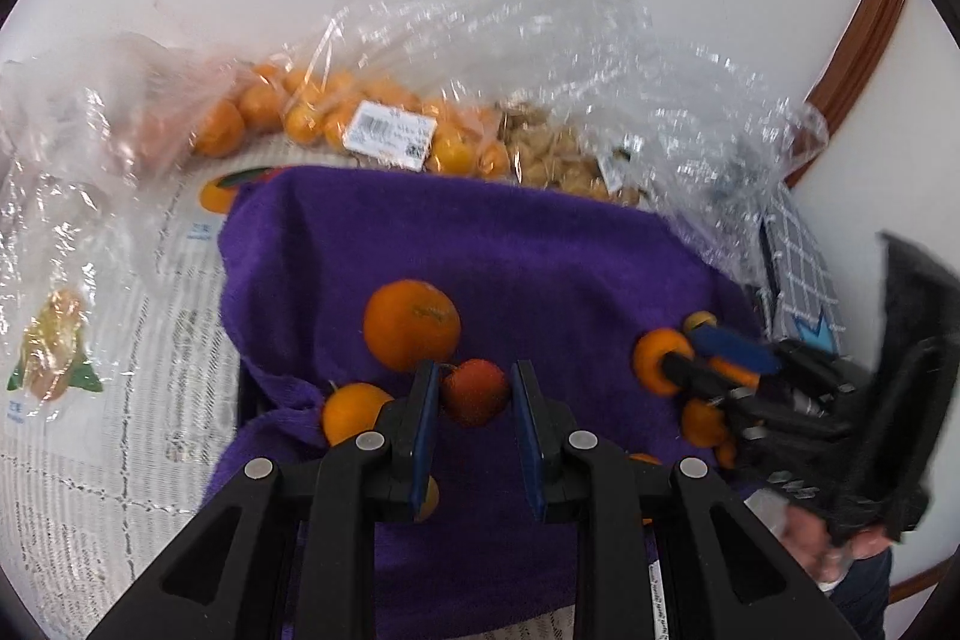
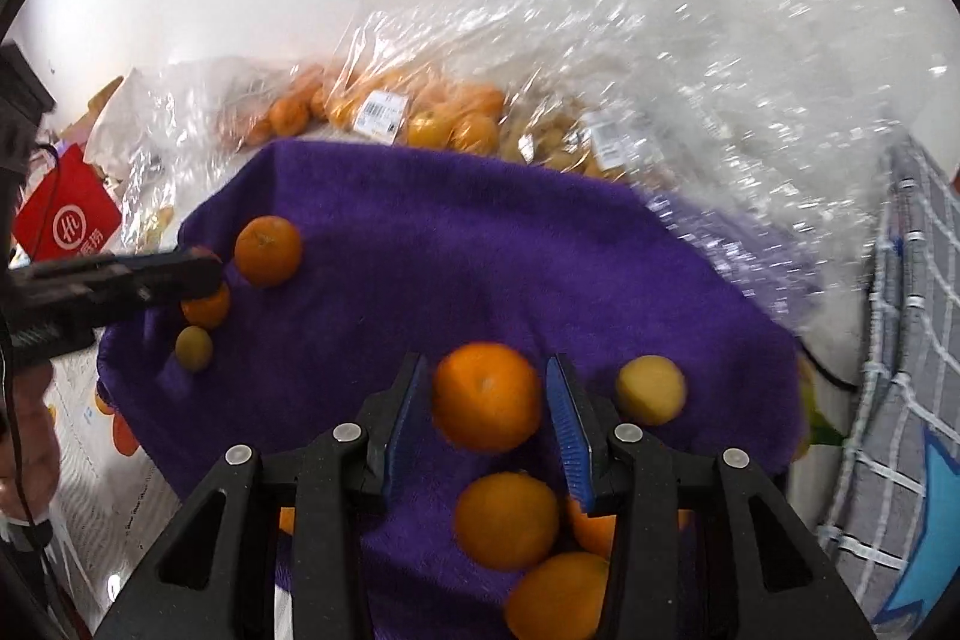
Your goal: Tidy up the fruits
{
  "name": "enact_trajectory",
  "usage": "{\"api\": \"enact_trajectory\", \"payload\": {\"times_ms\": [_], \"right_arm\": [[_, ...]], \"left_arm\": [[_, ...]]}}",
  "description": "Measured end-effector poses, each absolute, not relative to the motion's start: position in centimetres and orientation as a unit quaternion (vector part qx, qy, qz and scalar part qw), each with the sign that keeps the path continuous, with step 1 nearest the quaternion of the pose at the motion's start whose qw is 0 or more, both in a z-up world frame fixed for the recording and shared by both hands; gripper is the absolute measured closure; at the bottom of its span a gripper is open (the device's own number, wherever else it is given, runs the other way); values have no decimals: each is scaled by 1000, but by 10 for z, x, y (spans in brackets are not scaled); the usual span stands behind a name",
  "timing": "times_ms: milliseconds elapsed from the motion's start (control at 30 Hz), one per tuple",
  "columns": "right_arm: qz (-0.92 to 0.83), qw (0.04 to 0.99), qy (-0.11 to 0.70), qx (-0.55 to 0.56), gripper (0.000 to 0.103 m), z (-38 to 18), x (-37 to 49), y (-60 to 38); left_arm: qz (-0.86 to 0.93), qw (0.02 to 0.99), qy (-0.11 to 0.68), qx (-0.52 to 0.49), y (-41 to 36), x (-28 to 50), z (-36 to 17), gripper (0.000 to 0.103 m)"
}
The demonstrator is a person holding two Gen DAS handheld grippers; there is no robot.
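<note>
Left gripper [image 1: 469, 394] spread around red fruit [image 1: 475, 391] on purple towel [image 1: 540, 268]. Right gripper [image 2: 487, 403] spread around orange [image 2: 487, 397]. At 12 o'clock, bagged oranges [image 1: 336, 112], barcode label [image 1: 390, 134] unreadable.

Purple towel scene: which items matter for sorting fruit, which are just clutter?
Job:
- red fruit between the left gripper fingers
- orange between the right gripper fingers
- loose oranges on the purple towel
- bagged oranges

Clutter:
- newspaper
- red packet
- grey checked cloth
</note>
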State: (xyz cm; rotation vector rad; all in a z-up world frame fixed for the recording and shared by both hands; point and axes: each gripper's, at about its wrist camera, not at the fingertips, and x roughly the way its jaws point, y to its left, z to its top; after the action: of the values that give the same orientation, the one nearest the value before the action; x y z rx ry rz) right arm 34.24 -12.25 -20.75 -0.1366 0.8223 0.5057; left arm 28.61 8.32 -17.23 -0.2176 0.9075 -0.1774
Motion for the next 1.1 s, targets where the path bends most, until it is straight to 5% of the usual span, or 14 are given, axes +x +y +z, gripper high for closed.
{"api": "enact_trajectory", "payload": {"times_ms": [500,1100], "right_arm": [[190,914,357,-27,55,-176,294,-175],[146,923,357,1,55,-117,196,-205]], "left_arm": [[-58,868,485,-88,68,293,-190,79],[-48,914,396,-76,49,164,-101,56]]}}
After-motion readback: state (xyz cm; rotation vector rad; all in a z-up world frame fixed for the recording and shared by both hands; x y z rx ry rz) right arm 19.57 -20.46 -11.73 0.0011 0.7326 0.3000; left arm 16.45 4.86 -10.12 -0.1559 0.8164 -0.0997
